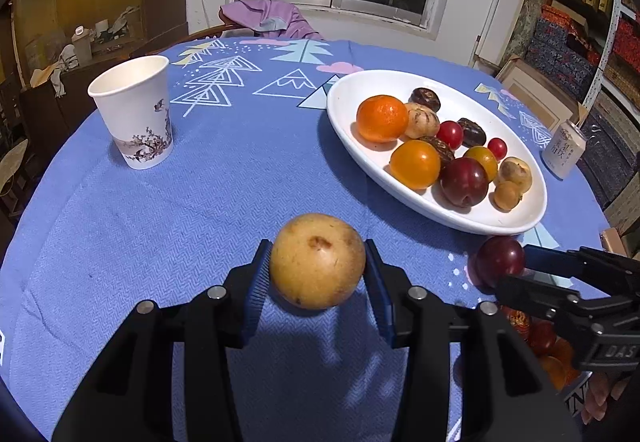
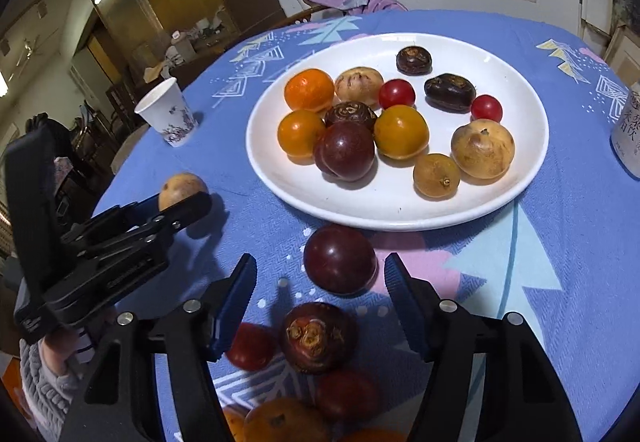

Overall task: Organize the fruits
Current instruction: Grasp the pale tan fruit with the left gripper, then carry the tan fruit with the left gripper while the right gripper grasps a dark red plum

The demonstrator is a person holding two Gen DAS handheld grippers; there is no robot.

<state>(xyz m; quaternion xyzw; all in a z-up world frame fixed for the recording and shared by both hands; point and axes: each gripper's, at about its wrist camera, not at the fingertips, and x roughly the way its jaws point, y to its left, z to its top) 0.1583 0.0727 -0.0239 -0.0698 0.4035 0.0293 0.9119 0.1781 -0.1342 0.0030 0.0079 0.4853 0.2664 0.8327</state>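
My left gripper is shut on a yellow-brown round fruit and holds it just above the blue tablecloth; it also shows in the right wrist view. My right gripper is open, its fingers on either side of a dark red plum on the cloth just in front of the white plate. The plate holds several oranges, plums, cherry tomatoes and brown fruits. More loose fruit, a water chestnut and a small tomato, lies under my right gripper.
A paper cup stands at the left of the round table. A drink can stands right of the plate. A chair with a purple garment is beyond the far edge. Shelves with boxes are at the right.
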